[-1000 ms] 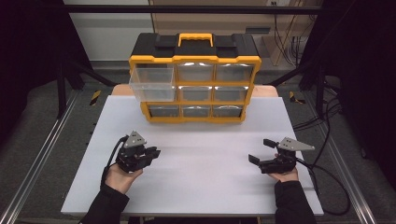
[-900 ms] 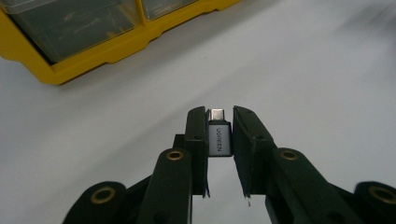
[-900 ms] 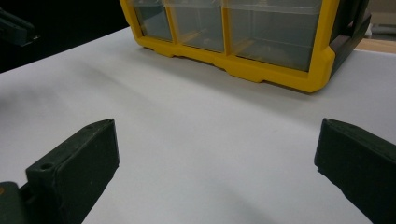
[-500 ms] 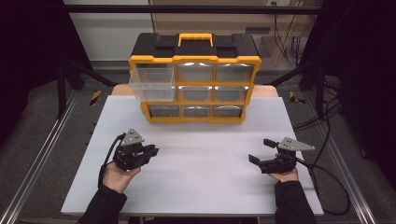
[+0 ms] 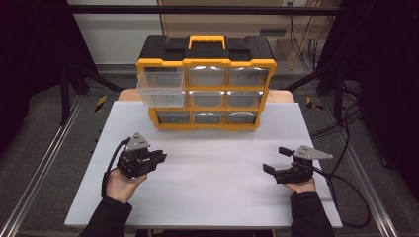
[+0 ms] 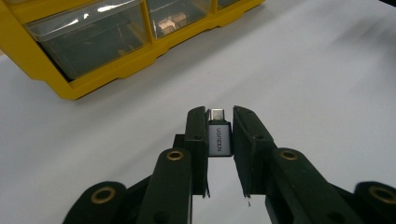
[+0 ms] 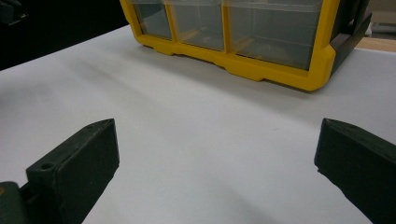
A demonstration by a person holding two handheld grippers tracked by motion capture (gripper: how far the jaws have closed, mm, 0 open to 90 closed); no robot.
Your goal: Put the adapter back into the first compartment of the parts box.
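Adapter [image 6: 219,137], seemingly USB-C, sits clenched in the left hand-held gripper [image 6: 219,135], probably bound for the pulled-out drawer [image 5: 161,89]; the right hand-held gripper [image 7: 217,158] gapes released.

"UGREEN" on the small grey adapter [image 6: 220,140] between the left gripper's [image 6: 219,122] fingers

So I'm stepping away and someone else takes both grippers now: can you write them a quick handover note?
Left gripper: shut on a small grey USB adapter, low over the white table.
Right gripper: open, holding nothing, over the table's right side.
Yellow drawer organizer stands at the back; its top-left drawer is pulled out, the others are closed.
Done: adapter gripped, drawer open.
Left, probably: drop the adapter into that drawer and push it shut.
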